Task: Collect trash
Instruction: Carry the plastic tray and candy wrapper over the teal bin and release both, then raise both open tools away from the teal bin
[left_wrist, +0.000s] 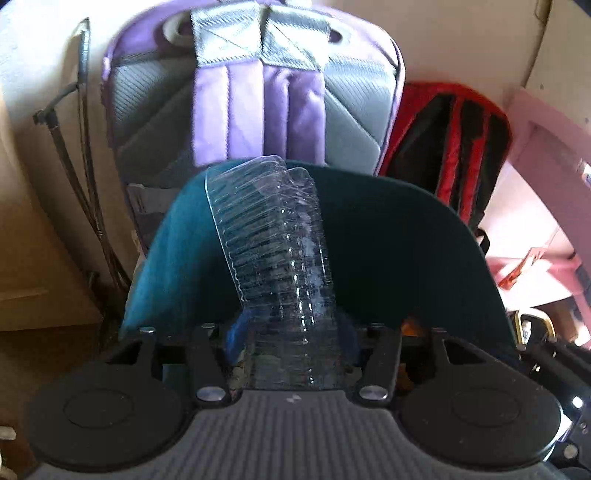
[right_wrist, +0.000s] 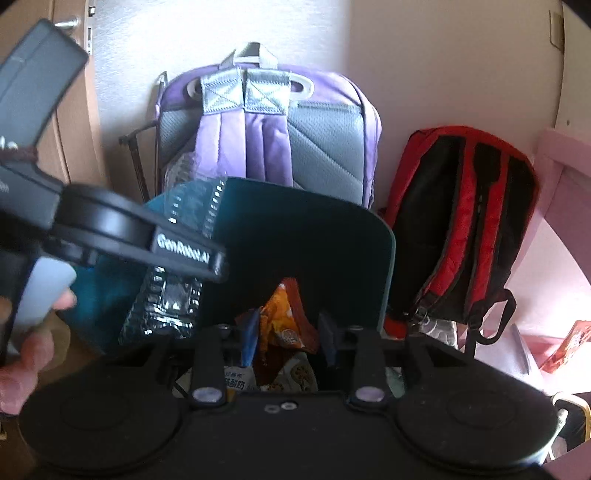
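Note:
A crumpled clear plastic clamshell container (left_wrist: 273, 258) stands between the blue pads of my left gripper (left_wrist: 291, 336), which presses on its sides. It leans up against the raised dark teal bin lid (left_wrist: 388, 240). In the right wrist view the same container (right_wrist: 195, 206) shows at the left, under the left gripper's black body. My right gripper (right_wrist: 288, 338) is shut on an orange snack wrapper (right_wrist: 286, 314), held upright in front of the teal lid (right_wrist: 332, 240). Below the fingers lie a milk carton (right_wrist: 240, 380) and a cookie wrapper (right_wrist: 295, 374).
A purple and grey backpack (right_wrist: 266, 140) leans on the wall behind the bin, a red and black backpack (right_wrist: 461, 221) to its right. Pink furniture (right_wrist: 554, 229) stands at the far right and a wooden door (right_wrist: 70, 110) at the left. A hand (right_wrist: 33, 350) holds the left gripper.

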